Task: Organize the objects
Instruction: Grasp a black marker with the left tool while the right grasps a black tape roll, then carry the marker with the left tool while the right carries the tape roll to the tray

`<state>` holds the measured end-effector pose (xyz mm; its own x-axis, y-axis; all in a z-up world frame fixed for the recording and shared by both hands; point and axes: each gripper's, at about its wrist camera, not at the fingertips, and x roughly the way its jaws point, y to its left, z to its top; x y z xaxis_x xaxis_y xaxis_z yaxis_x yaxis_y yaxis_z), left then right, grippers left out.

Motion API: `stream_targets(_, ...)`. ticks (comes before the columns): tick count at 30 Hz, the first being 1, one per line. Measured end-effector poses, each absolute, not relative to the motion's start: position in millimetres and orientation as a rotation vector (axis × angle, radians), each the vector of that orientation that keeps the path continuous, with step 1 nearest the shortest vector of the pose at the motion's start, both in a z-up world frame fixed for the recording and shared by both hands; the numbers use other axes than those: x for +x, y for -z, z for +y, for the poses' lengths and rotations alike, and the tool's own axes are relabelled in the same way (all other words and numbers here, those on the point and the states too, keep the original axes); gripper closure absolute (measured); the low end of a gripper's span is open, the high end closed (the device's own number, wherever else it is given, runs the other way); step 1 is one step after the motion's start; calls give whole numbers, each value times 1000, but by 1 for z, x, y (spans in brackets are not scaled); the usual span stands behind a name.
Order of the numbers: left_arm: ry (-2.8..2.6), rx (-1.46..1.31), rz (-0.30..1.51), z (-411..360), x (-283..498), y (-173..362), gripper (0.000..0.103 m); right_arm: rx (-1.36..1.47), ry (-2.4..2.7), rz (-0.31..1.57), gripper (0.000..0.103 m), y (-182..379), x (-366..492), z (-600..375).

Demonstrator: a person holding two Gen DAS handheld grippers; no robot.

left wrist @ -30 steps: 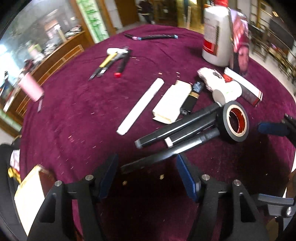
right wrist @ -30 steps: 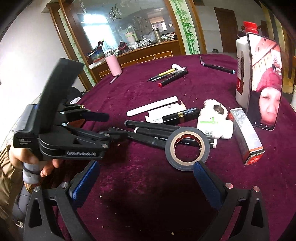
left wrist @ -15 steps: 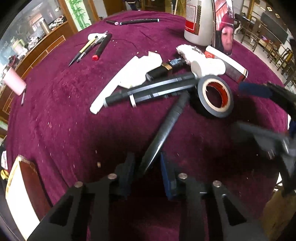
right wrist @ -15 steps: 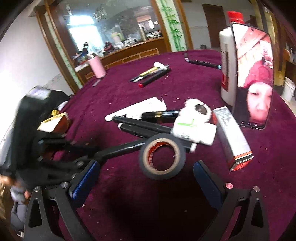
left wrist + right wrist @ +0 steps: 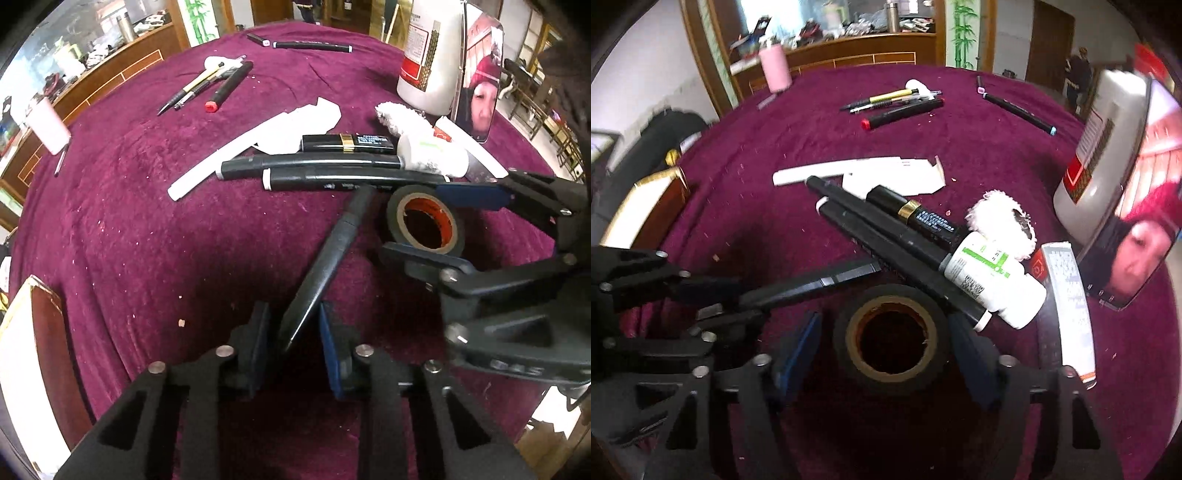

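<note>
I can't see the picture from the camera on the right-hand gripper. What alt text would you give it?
The right gripper is closing its blue-padded jaws around a roll of black tape lying flat on a purple tablecloth. At left, the left gripper holds a black marker by one end. Behind lie more markers, a white pill bottle and a propped phone.

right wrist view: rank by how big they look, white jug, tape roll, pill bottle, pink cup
1. white jug
2. tape roll, though it sits nearest the camera, which inflates it
3. pill bottle
4. pink cup, far back on the table, so its true size is unsure
</note>
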<state>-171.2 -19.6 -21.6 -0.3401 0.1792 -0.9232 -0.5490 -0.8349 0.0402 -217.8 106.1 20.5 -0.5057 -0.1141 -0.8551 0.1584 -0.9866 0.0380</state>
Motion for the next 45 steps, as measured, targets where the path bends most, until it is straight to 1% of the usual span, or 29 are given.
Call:
stream_targets(1, -2208, -1453, 475, -19, -169, 21, 89, 1471, 2601, 92, 36, -20, -218, 105)
stream_targets(10, -2271, -1499, 353, -41, -151, 22, 89, 1440, 2563, 104, 36, -21, -214, 96)
stream_targets(18, -2342, -1546, 172, -85, -130, 22, 89, 1387, 2489, 129, 36, -21, -201, 65)
stream_targets(23, -2389, -1558, 93, -106, -120, 22, 89, 1374, 2469, 140, 36, -21, -198, 52)
stream_targets(31, -2425, -1534, 16, -122, -113, 15, 89, 1344, 2448, 140, 36, -25, -191, 39)
stream_targets(45, -2486, -1444, -45, -136, -104, -12, 89, 1286, 2472, 137, 36, -43, -182, 32)
